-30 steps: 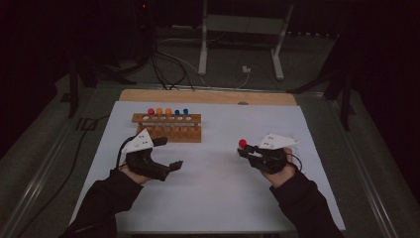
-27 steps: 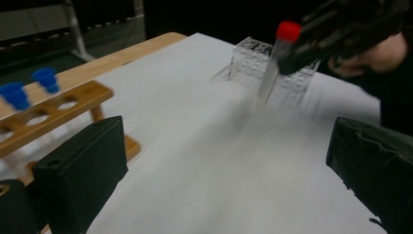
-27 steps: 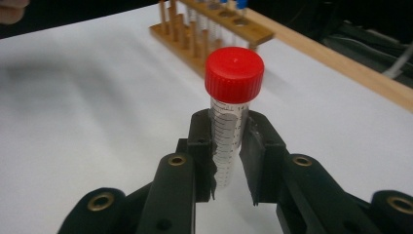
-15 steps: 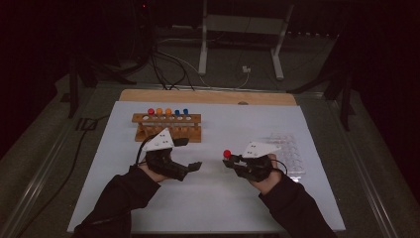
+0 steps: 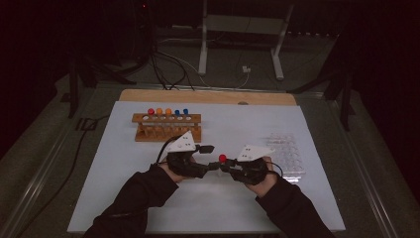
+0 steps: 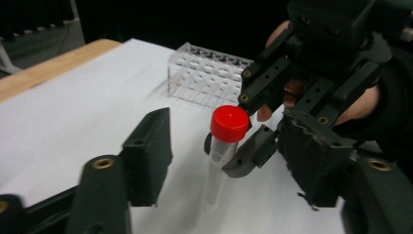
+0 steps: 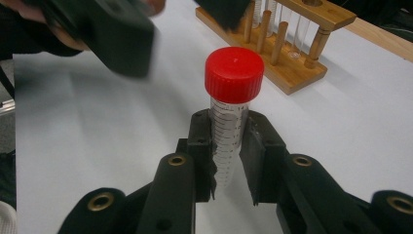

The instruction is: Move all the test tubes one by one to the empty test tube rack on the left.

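Note:
A clear graduated tube with a red cap [image 7: 234,73] stands upright above the white mat, and my right gripper [image 7: 228,141] is shut on its body just below the cap. My left gripper [image 6: 226,131] faces it from the left, and the red-capped tube [image 6: 228,124] stands between its jaws. Those jaws have just been closing, but a gap still shows on either side of the tube, so they do not press on it. In the high view the two grippers meet at mid-table, left gripper [image 5: 210,158] and right gripper [image 5: 227,166], with the red cap [image 5: 223,158] between them.
A wooden rack [image 5: 166,126] holding several tubes with red, orange and blue caps stands behind the left hand. A clear plastic rack [image 5: 287,153] with empty wells lies to the right of the right hand. The white mat [image 5: 124,163] covers the table.
My left gripper has moved right to meet the right gripper and its jaws have narrowed around the tube. The right gripper has carried the tube leftward and now holds still.

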A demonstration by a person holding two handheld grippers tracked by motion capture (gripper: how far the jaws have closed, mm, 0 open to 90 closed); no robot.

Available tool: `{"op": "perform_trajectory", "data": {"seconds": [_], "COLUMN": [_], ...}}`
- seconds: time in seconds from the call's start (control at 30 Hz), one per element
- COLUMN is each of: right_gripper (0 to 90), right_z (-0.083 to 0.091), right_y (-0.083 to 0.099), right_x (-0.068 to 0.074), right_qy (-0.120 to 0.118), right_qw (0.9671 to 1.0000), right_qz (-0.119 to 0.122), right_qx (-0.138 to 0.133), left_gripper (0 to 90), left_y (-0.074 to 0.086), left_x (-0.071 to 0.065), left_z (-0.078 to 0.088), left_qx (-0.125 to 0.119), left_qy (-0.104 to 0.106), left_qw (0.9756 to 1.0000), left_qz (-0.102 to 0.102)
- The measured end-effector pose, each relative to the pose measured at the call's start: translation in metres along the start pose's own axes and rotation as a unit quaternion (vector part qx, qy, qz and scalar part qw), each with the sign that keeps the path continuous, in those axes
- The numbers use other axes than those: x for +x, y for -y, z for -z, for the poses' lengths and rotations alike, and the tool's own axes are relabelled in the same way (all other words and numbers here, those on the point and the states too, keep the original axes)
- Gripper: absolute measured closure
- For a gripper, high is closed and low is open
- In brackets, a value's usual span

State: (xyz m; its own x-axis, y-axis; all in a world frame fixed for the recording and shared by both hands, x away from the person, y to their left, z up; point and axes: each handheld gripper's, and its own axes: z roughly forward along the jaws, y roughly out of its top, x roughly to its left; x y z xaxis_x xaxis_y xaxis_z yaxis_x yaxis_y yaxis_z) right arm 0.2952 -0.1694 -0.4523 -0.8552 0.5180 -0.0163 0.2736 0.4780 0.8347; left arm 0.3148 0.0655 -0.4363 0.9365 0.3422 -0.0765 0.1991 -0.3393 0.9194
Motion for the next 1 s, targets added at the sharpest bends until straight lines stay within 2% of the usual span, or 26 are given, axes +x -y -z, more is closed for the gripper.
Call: {"op": "perform_trajectory", "data": {"seconds": [0.2, 0.47, 0.73, 0.83, 1.0], "right_gripper": [74.6, 74.6, 74.4, 73.2, 61.9], "right_z": [0.001, 0.001, 0.002, 0.003, 0.007], "right_y": [0.0, -0.001, 0.0, -0.001, -0.001], "right_x": [0.0, -0.001, -0.002, -0.003, -0.003], "right_qy": [0.001, 0.001, 0.002, 0.004, 0.016], "right_qw": [1.0, 1.0, 1.0, 1.0, 0.9998], "right_qz": [0.001, 0.0, -0.003, -0.008, -0.011], "right_qx": [-0.001, 0.001, -0.001, -0.002, -0.007], "left_gripper": [53.1, 69.0, 71.5, 71.6, 71.7], "left_y": [-0.001, -0.001, -0.003, -0.005, -0.009], "left_x": [0.0, -0.003, -0.002, -0.001, 0.004], "left_z": [-0.01, -0.018, -0.018, -0.017, -0.009], "left_qx": [0.0, 0.008, 0.009, 0.007, -0.004], "left_qy": [0.001, 0.002, 0.001, 0.0, -0.012], "left_qw": [1.0, 0.9997, 0.9994, 0.9996, 0.9997], "left_qz": [-0.004, -0.022, -0.032, -0.029, -0.022]}}
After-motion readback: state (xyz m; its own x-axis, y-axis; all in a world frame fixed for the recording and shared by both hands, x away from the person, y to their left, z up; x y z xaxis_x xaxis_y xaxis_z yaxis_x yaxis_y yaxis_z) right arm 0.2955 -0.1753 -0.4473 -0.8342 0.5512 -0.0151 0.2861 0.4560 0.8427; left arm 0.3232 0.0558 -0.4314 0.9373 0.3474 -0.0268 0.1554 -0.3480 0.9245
